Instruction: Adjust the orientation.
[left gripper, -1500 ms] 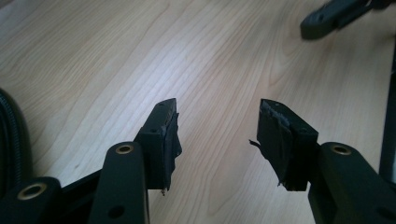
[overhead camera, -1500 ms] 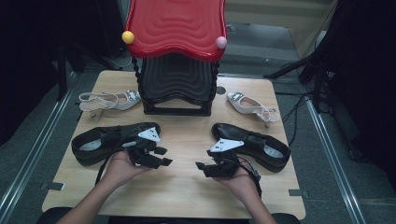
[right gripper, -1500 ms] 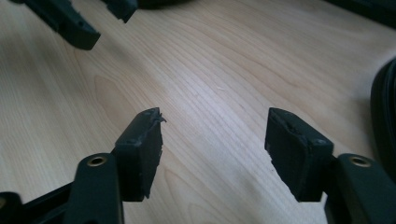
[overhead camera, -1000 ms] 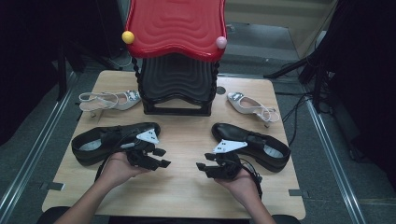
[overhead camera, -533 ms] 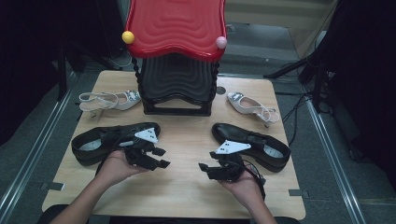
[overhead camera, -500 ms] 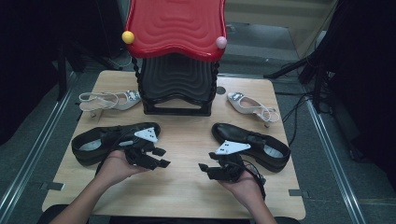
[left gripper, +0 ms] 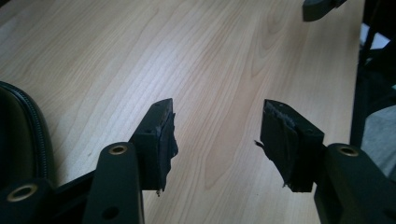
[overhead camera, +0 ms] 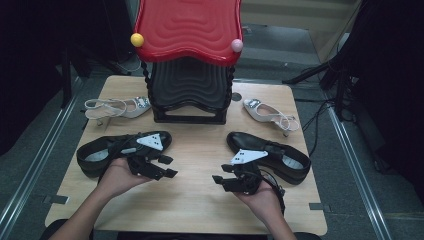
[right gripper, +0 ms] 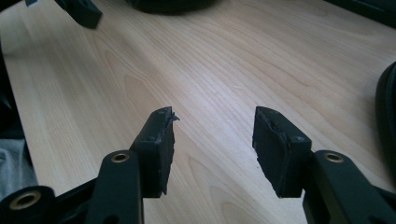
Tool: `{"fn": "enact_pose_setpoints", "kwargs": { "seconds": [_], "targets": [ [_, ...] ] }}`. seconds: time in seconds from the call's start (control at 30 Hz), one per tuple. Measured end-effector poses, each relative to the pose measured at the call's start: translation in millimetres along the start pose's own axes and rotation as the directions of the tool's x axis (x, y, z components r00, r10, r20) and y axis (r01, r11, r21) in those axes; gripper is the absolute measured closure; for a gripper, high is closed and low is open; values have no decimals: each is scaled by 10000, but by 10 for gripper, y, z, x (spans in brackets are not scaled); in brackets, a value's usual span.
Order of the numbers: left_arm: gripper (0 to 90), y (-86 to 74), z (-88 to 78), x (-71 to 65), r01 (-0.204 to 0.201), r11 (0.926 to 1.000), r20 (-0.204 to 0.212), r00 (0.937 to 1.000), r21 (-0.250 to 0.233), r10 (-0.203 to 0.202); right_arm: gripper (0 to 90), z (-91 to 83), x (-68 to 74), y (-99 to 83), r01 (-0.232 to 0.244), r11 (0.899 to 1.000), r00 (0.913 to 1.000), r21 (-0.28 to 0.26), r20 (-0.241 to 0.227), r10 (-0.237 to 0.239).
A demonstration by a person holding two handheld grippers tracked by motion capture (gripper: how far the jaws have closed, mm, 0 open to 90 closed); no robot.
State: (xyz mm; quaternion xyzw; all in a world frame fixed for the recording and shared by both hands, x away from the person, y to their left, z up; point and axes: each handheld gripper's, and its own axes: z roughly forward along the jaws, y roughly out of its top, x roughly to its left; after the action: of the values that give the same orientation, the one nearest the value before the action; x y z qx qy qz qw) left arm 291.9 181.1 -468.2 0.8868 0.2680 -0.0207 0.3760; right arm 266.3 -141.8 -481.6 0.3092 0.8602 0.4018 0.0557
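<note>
Both grippers hover low over a wooden table (overhead camera: 200,200), jaws apart with nothing between them. The left gripper (overhead camera: 167,166), in the person's left hand (overhead camera: 117,175), points toward the table's middle; its jaws have just been opening further, and its own view shows only bare wood between the pads (left gripper: 163,144). Just behind and to the left of it lies a black shoe (overhead camera: 107,150), toe toward the centre, touching or nearly touching the gripper's body; the shoe's edge (left gripper: 23,140) shows at the left of the left gripper view.

The right gripper (overhead camera: 220,179), in the right hand (overhead camera: 260,197), faces the left one across a bare stretch of table, the two well apart. Its pads (right gripper: 275,149) stand wide over plain wood. A second black shoe (overhead camera: 280,155) lies just behind and to the right of it, toe pointing inward.

Farther back, a pale sandal (overhead camera: 117,107) rests at the left of a black rack (overhead camera: 190,95) with a red wavy top (overhead camera: 190,27), and another sandal (overhead camera: 270,112) lies at the rack's right. A yellow ball (overhead camera: 137,39) and a pink ball (overhead camera: 237,45) sit at the top's front corners.
</note>
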Motion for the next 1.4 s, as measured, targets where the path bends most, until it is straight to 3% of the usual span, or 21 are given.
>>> {"fn": "enact_pose_setpoints", "kwargs": {
  "seconds": [0.13, 0.33, 0.5, 0.53, 0.7, 0.97, 1.0, 1.03, 1.1, 1.2, 1.4],
  "targets": [
    [496, -42, -112, 17, 161, 9998, -274, 9995, -100, -164, 494, 2, -23, 29, 14, 10000, 10000, -57, -71, -15],
    [565, -113, -261, 7, 199, 9994, -670, 9976, 266, -181, 458, 66, -61, 72, 79, 9999, 9999, 64, -103, -78],
    [525, -198, -458, 37, 341, 9993, -1136, 9930, 156, -322, 447, 97, -58, 101, 280, 9996, 9995, 43, -141, -279],
    [523, -247, -551, 48, 456, 9990, -1456, 9883, 42, -445, 452, 115, -60, 114, 347, 9994, 9992, 57, -216, -345],
    [527, -346, -736, 89, 711, 9975, -1622, 9842, -59, -711, 460, 168, -54, 144, 490, 9986, 9980, 201, -406, -481],
    [532, -539, -1036, 176, 1337, 9898, -2016, 9693, -493, -1410, 453, 213, -50, 188, 636, 9978, 9968, 185, -489, -626],
    [532, -585, -1102, 190, 1461, 9874, -2126, 9646, -604, -1557, 452, 227, -53, 196, 650, 9977, 9967, 193, -502, -640],
    [532, -585, -1102, 190, 1461, 9874, -2126, 9646, -604, -1557, 452, 227, -53, 196, 650, 9977, 9967, 193, -502, -640],
    [531, -646, -1204, 208, 1600, 9847, -2305, 9578, -685, -1717, 452, 250, -54, 204, 586, 9980, 9968, 257, -556, -571],
    [532, -689, -1273, 223, 1718, 9824, -2405, 9530, -727, -1844, 450, 263, -60, 210, 571, 9981, 9967, 220, -589, -557],
    [533, -851, -1360, 346, 2303, 9716, -2823, 9298, -541, -2361, 450, 286, -71, 216, 533, 9983, 9966, 250, -636, -516]
  ]
}}
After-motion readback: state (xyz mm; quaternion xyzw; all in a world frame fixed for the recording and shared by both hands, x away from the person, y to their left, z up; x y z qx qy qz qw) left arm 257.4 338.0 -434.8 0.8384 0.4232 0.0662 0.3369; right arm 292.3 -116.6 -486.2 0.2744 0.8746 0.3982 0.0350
